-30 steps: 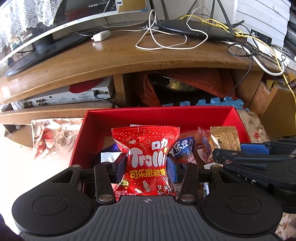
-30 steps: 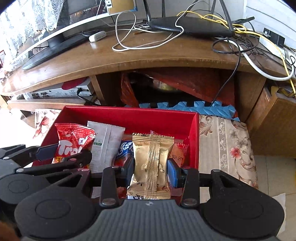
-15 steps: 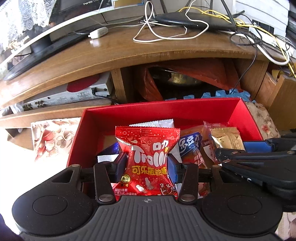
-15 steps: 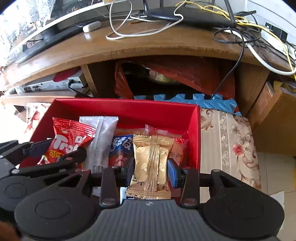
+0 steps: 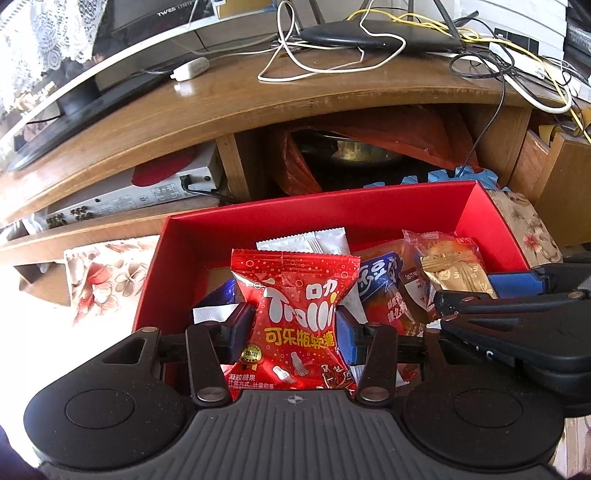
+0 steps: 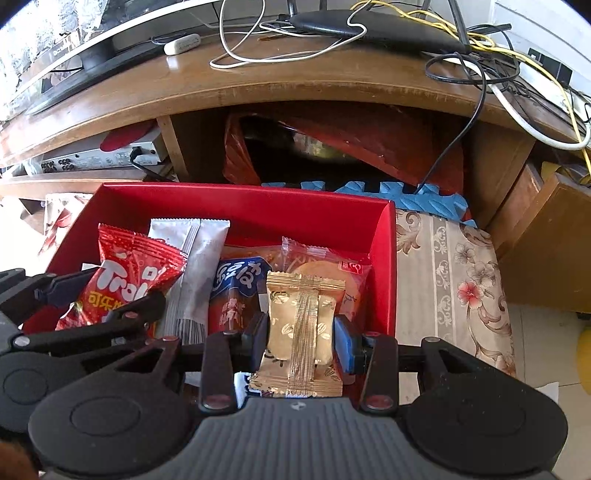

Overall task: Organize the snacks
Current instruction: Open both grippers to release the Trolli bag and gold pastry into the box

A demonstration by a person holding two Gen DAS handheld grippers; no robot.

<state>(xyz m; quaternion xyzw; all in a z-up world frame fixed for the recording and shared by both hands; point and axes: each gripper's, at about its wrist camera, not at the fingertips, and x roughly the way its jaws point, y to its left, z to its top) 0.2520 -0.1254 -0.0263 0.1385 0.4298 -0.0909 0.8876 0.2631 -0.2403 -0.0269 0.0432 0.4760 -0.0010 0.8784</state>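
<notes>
Left wrist view: the left gripper (image 5: pixel 295 326), angled down over the red box (image 5: pixel 369 206), has just been easing open, its pads still pinching the red Trolli bag (image 5: pixel 295 317) at lower centre.

Right wrist view: the right gripper (image 6: pixel 301 332), also tilted down, clamps the gold packet (image 6: pixel 301 325) at lower centre, over the box's right end.

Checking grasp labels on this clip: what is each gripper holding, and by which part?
Left gripper, jaws just easing open, pinches the red Trolli bag at its waist. Right gripper is shut on the gold packet across its middle.

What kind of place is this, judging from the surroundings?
Probably a home living room: a wooden TV stand with a screen, a router among loose cables, and a floral cloth.
</notes>
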